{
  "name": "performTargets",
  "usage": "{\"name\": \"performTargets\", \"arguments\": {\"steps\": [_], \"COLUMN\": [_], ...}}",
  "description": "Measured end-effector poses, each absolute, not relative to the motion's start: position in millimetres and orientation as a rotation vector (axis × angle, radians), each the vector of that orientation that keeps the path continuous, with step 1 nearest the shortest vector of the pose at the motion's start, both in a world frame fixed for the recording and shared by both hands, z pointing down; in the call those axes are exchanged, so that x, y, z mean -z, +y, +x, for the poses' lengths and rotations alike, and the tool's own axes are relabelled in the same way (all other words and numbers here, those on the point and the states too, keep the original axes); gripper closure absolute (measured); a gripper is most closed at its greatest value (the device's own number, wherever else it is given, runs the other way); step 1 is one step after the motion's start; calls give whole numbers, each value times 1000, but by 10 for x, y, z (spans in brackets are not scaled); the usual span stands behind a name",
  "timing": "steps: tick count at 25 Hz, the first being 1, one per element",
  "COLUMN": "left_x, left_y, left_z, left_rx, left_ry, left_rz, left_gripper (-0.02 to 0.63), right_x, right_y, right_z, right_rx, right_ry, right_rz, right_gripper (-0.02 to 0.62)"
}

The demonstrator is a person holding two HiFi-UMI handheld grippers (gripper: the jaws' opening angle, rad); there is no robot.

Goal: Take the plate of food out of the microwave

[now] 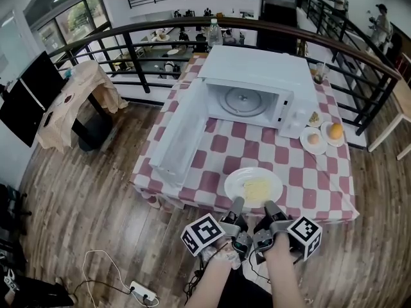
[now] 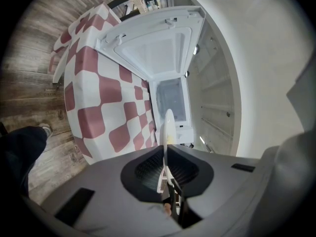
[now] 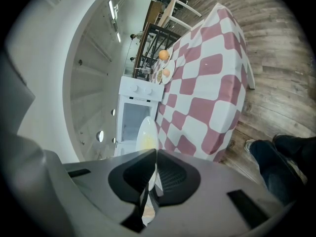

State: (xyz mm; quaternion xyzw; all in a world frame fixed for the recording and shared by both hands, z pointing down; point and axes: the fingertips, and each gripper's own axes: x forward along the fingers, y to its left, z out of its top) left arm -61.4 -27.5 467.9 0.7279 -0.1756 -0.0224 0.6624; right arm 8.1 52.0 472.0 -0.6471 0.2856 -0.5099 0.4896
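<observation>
A white plate (image 1: 253, 187) with pale yellow food lies at the front of the red-and-white checked table (image 1: 302, 172), outside the microwave. My left gripper (image 1: 237, 205) is shut on the plate's near rim, and my right gripper (image 1: 270, 208) is shut on the same rim beside it. The plate (image 2: 168, 127) shows edge-on between the jaws in the left gripper view, and the plate (image 3: 146, 132) is pinched the same way in the right gripper view. Behind it, the white microwave (image 1: 257, 82) stands open, its door (image 1: 183, 133) swung out to the left and its turntable bare. I cannot tell whether the plate touches the cloth.
Two small plates hold a bun (image 1: 313, 139) and an orange (image 1: 336, 131) right of the microwave. A water bottle (image 1: 214, 32) stands behind it. A dark railing (image 1: 128, 34) curves round the back. A cloth-draped stand (image 1: 77, 101) is at the left; a power strip (image 1: 142, 292) lies on the wooden floor.
</observation>
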Motion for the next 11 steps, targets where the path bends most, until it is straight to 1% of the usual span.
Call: {"name": "performTargets", "arguments": {"steps": [11], "left_x": [-4657], "left_y": [-262], "left_z": [-640], "left_rx": [51], "left_ry": [-397], "left_rz": [1648], "left_gripper": [571], "right_x": [-4705], "right_y": [547], "right_z": [47], "right_rx": [1247], "right_ry": [684], "right_rz": [-1582], "right_gripper": [572]}}
